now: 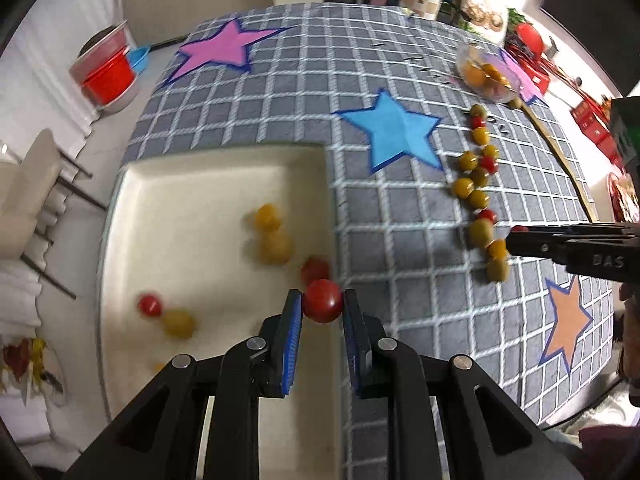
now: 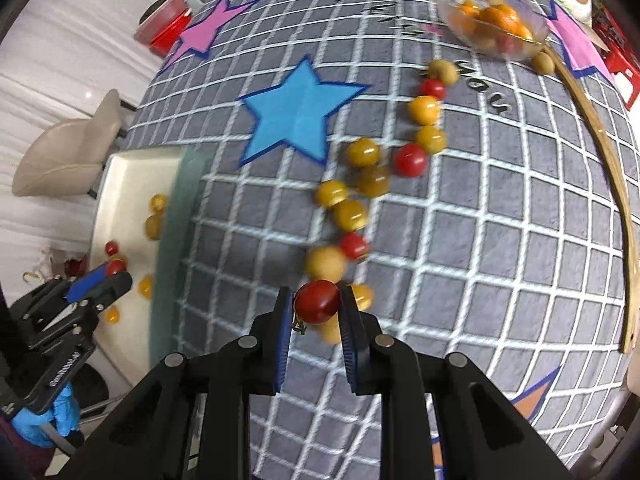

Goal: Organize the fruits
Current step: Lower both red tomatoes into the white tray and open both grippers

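Evidently both jaws pinched fruit: left gripper (image 1: 322, 307) held a red cherry tomato (image 1: 322, 301) above the cream square tray (image 1: 168, 184); release low, at 10 o'clock, clear of the rim. Right gripper (image 2: 316, 305) pinched another red tomato (image 2: 317, 301).

Three stars (image 1: 396, 132), one tray (image 1: 224, 160), one bowl (image 2: 496, 28), two grippers (image 1: 322, 306).
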